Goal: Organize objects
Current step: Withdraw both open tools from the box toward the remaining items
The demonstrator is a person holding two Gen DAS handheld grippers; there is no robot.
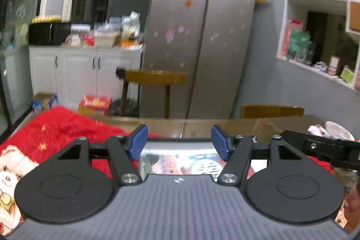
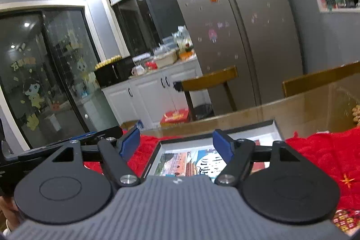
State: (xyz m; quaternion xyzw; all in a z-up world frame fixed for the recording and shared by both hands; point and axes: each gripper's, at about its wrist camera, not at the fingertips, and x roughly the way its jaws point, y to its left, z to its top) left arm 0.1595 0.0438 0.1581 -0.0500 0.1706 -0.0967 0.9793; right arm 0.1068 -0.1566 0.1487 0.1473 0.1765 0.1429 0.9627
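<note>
A flat black-rimmed box [image 2: 157,150] with a colourful printed picture inside lies on a red fluffy cloth [image 2: 319,154] on the table. My right gripper [image 2: 177,143] is open and empty just above the box's near part. My left gripper [image 1: 179,141] is open and empty over the same box [image 1: 180,163], whose picture shows between the blue pads [image 1: 138,141]. The right gripper's black body shows at the right of the left wrist view [image 1: 326,147], close beside.
The red cloth [image 1: 56,127] has a bear print at its left. A white dish [image 1: 339,129] stands at the table's right. Wooden chairs [image 1: 155,78], a silver fridge [image 1: 202,37], white cabinets [image 1: 85,69] and wall shelves [image 1: 321,37] stand beyond the glass-topped table edge [image 1: 202,123].
</note>
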